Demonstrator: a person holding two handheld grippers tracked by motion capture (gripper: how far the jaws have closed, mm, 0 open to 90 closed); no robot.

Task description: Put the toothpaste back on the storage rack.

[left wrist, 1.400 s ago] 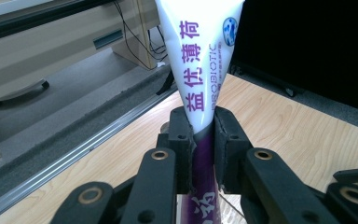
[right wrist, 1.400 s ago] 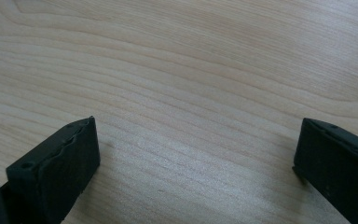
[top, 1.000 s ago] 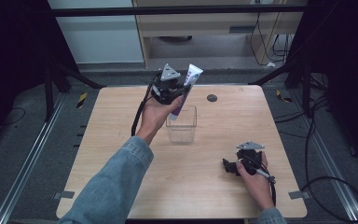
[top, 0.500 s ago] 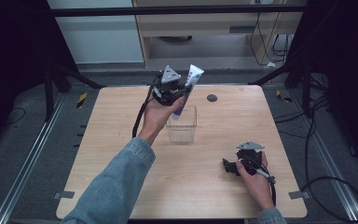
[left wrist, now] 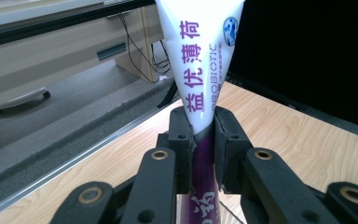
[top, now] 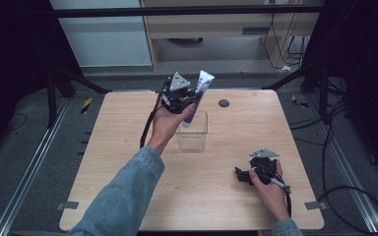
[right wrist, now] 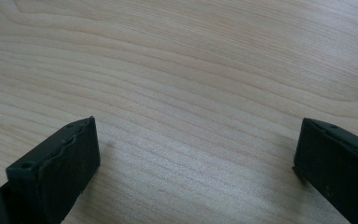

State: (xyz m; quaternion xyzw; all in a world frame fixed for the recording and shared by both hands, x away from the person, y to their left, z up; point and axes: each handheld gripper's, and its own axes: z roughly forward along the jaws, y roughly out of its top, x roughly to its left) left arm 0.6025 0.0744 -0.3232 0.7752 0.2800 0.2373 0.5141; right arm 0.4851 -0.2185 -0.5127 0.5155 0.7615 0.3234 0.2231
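Observation:
My left gripper (top: 189, 101) is shut on a white and purple toothpaste tube (top: 197, 96), held upright with its flat white end up. The tube hangs just above the far rim of a clear plastic box (top: 193, 132) in the middle of the wooden table (top: 128, 128). In the left gripper view the two pads squeeze the toothpaste tube (left wrist: 204, 56) where white turns to purple, my left gripper (left wrist: 204, 154) closed tight on it. My right gripper (top: 241, 174) rests on the table at the right front; in its own view my right gripper (right wrist: 196, 163) stands open over bare wood.
A small dark round mark (top: 223, 103) lies on the far part of the table. Black frame legs and cables stand on the floor around the table, and a cabinet sits behind it.

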